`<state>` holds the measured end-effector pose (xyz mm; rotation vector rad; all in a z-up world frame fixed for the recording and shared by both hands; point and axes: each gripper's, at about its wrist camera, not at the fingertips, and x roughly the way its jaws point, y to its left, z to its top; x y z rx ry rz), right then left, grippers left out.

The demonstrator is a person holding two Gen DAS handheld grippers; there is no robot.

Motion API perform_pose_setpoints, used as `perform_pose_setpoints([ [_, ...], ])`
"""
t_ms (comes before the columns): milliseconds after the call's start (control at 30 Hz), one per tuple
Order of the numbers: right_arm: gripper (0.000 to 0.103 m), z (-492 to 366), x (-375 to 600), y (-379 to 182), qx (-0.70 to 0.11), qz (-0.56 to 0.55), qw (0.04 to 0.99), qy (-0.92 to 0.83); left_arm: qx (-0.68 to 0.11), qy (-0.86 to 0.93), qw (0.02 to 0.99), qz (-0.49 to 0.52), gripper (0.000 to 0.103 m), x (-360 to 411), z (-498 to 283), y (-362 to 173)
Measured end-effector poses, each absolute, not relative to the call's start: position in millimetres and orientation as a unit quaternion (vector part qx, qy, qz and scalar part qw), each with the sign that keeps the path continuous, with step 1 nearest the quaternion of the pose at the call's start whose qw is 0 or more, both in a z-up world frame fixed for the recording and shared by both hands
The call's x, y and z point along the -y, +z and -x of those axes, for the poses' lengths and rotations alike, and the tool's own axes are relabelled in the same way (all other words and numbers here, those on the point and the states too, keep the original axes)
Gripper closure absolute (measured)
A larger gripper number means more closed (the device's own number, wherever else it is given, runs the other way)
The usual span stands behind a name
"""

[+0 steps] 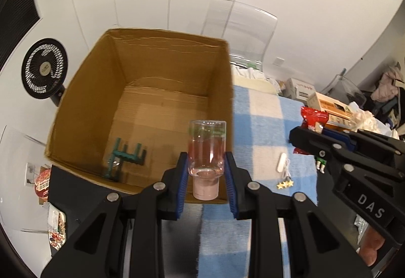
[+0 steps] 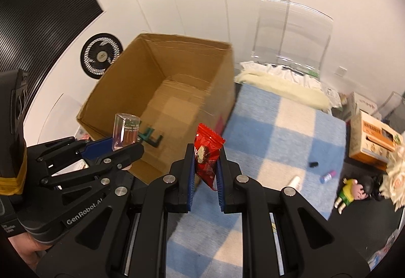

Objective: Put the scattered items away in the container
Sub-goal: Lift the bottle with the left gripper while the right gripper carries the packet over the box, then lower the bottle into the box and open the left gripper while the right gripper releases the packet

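While our left hand-held gripper [image 1: 206, 171] clamps the clear bottle [image 1: 207, 151] upside down right at the cardboard box [image 1: 83, 111] near rim, box lying fwd-left, our right hand-held gripper [image 2: 205, 164] pinches the red snack packet [image 2: 207, 154] beside it, farther off.

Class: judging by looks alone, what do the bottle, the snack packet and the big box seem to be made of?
Bottle: clear plastic or glass; see-through, glossy highlights.
Snack packet: shiny red foil or plastic film; crinkled, serrated edge.
Box: matte brown corrugated cardboard; creased walls, rough top edge.
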<state>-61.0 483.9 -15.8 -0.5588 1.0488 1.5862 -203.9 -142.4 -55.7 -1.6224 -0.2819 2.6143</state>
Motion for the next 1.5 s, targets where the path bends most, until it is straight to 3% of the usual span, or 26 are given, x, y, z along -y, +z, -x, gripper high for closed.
perform_pose_setpoints([
  [533,0.088,124.6,-532.8,-17.1,-0.432,0.266,0.51,0.695,0.12,0.841,-0.018,0.528,0.076,211.6,207.1,-68.7],
  [1500,0.088,153.6,-598.3,-77.4,-0.457,0.308,0.475,0.686,0.142,0.811,-0.042,0.566,0.076,246.2,243.3,-134.2],
])
